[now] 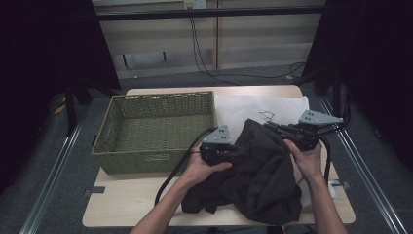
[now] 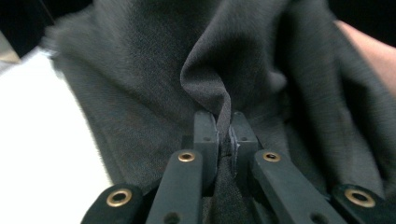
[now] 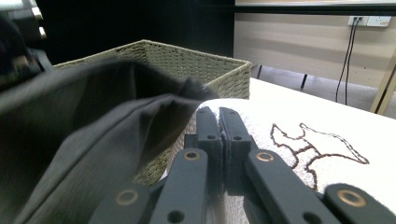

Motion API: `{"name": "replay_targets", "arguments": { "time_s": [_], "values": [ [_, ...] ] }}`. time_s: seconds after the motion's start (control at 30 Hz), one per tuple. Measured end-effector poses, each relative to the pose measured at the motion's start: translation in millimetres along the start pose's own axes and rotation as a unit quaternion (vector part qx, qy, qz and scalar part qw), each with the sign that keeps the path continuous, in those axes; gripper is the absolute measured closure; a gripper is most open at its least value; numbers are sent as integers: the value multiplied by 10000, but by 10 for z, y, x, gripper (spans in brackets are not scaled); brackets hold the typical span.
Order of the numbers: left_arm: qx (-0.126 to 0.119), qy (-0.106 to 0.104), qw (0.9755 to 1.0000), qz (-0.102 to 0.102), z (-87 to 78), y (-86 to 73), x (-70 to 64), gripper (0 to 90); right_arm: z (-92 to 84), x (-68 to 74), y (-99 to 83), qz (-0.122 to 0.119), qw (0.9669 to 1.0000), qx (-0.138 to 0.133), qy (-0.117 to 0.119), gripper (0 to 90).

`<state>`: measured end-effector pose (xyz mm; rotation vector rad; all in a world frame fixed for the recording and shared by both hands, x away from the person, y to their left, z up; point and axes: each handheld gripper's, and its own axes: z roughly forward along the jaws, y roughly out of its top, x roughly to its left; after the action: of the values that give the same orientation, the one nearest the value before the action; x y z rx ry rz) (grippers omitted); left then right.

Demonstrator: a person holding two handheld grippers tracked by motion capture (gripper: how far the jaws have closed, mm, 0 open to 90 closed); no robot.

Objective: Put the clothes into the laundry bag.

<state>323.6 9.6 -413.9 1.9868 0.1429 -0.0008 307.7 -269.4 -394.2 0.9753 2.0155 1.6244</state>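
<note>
Dark grey garment (image 1: 263, 170) lies heaped just right of the wicker basket (image 1: 156, 129), over a white embroidered towel (image 1: 272, 108). Left gripper (image 2: 223, 128) is clamped on a pinched fold, and the right gripper (image 3: 219, 122) is closed at the garment's upper edge (whether it pinches cloth is unclear), apparently spreading it for lifting toward the basket.

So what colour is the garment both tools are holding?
Dark charcoal grey garment, plain weave; clearest in the left gripper view.

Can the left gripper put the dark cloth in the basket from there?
Probably yes: the left gripper, shut on the dark cloth, sits right beside the open wicker basket, nothing between them.
</note>
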Motion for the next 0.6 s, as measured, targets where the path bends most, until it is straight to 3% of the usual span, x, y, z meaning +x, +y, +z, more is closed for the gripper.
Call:
{"name": "replay_targets", "arguments": {
  "time_s": [0.07, 0.23, 0.3, 0.37, 0.4, 0.43, 0.5, 0.53, 0.57, 0.6],
  "values": [
    [151, -156, 9998, 11, 189, -88, -57, 850, 16, 8, 1, -37, 10000, 2, 4, 890],
    [499, -134, 9987, -19, 418, -159, -102, 850, 48, 42, 5, -76, 10000, 47, 15, 890],
    [639, -120, 9978, 84, 512, -183, -134, 850, 53, 56, 13, -117, 9999, 49, 13, 890],
    [472, -339, 9982, 152, 514, -175, -181, 849, 62, 95, 31, -167, 9999, 35, 23, 890],
    [238, -610, 9974, 286, 464, -105, -240, 849, 71, 88, 31, -147, 9999, 18, 34, 890],
    [238, -610, 9974, 286, 464, -105, -240, 850, 71, 88, 31, -147, 9999, 18, 34, 890],
    [482, -409, 9971, 415, 496, -58, -288, 850, 76, 66, 21, -88, 9999, 11, 50, 891],
    [539, -358, 9973, 358, 538, -72, -260, 850, 78, 75, 19, -104, 9999, 19, 59, 890],
    [556, -191, 9982, 78, 602, -129, -155, 850, 74, 91, 24, -125, 9999, 23, 46, 890],
    [607, -32, 9981, 97, 619, -144, -109, 849, 69, 113, 31, -146, 9999, 41, 58, 890]
  ]
}}
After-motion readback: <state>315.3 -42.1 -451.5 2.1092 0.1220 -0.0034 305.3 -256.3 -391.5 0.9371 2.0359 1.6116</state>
